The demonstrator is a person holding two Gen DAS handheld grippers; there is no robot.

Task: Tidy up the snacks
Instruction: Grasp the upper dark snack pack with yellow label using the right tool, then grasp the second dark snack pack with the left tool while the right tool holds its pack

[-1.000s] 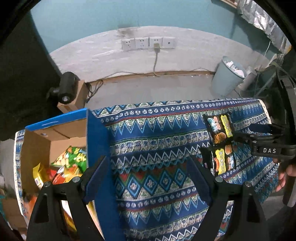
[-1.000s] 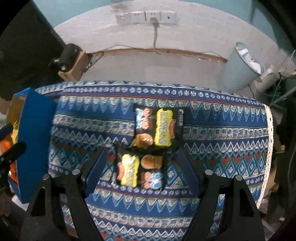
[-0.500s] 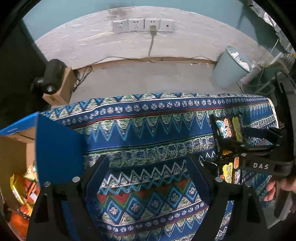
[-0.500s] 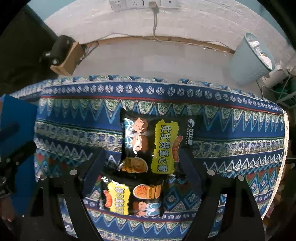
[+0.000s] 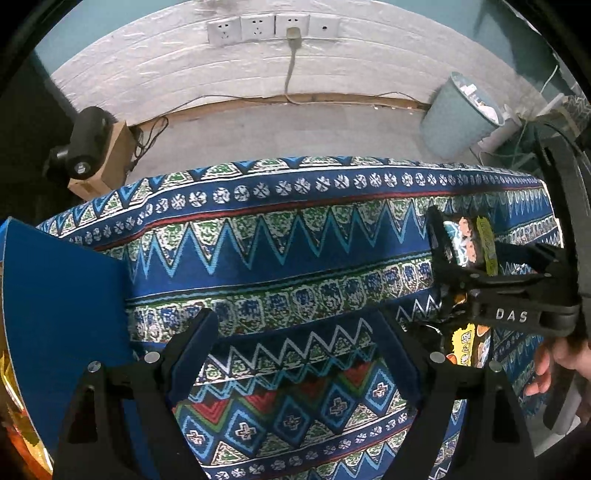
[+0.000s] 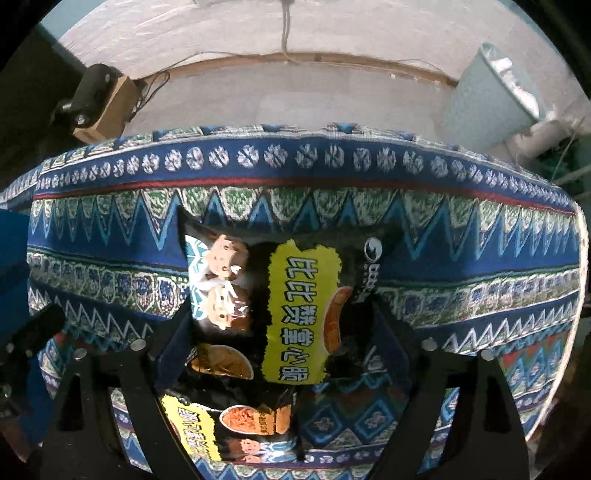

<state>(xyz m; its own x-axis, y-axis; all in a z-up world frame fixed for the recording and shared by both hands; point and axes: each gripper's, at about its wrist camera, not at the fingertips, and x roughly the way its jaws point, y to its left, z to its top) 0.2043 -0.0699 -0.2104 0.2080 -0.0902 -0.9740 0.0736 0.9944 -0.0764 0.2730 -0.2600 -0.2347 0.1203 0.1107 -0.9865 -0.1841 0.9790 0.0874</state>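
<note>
Cloth (image 6: pixel 461 229), woven in blue, green and red zigzag bands, covers the whole table top and fills most of both wrist views. Behind it run a grey floor and a white brick wall with a row of sockets (image 5: pixel 273 27), one holding a plug and cable. A pale blue bin (image 5: pixel 456 118) stands at the right by the wall, and a black cylindrical device on a small cardboard box (image 5: pixel 107 158) sits at the left.

A blue cardboard box (image 5: pixel 62 306) stands at the table's left end; bright wrappers show at its lower left edge, though what they are cannot be told.

Two black snack packets lie on the cloth toward the right. The far packet (image 6: pixel 280 302), with a yellow label and cartoon faces, overlaps the top edge of the near packet (image 6: pixel 236 428).

The right gripper (image 6: pixel 280 332) points down over the far packet, its jaws opening, one on each side of the bag; whether the pads touch it is not clear. A hand (image 5: pixel 557 369) holds it in the left wrist view.

The left gripper (image 5: pixel 295 354) hangs over bare cloth between box and packets, jaws wide apart with nothing between them.
</note>
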